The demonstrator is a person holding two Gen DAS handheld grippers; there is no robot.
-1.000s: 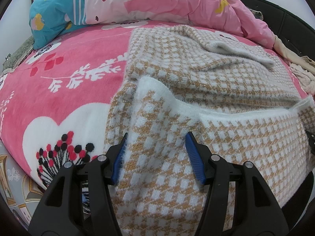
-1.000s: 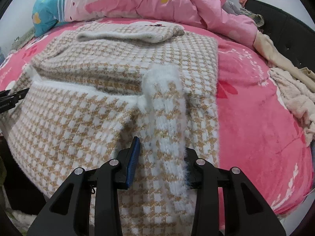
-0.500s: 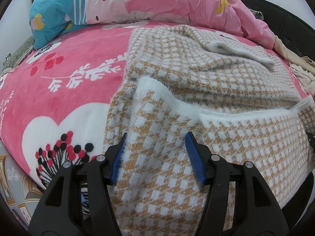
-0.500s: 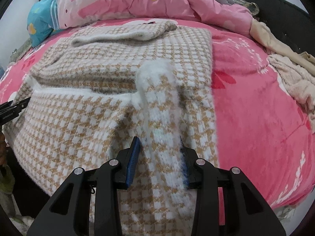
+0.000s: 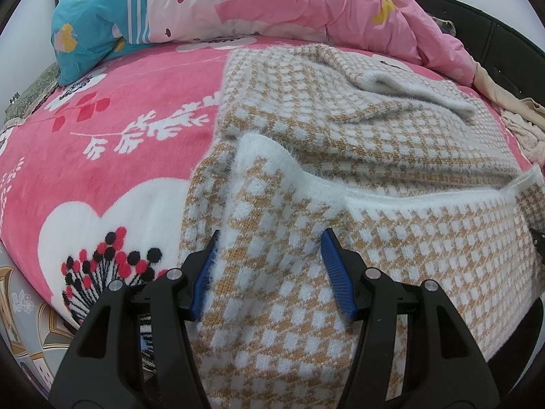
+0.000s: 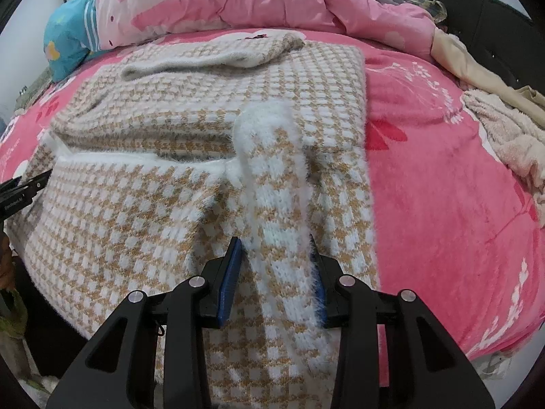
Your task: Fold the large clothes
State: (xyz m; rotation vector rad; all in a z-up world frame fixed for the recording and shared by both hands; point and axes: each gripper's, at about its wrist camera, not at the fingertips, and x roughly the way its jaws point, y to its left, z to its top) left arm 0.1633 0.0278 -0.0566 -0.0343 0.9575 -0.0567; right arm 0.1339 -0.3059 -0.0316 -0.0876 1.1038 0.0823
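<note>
Loosely half-folded, fuzzy tan-and-white checked sweater point(image 5: 391, 143), left gripper point(image 5: 269, 266) and right gripper point(image 6: 276, 266) each pinching a fold.

No text can be read with certainty in either view. At the left edge of the right wrist view, the left gripper point(image 6: 24, 189) carries one small line of white letters on its black body, but they are too small and too blurred to read. Nothing else shows letters, numbers, labels or brand marks

Fuzzy tan-and-white checked sweater point(image 5: 357, 156), spread on the bed, near hem bunched and lifted
</note>
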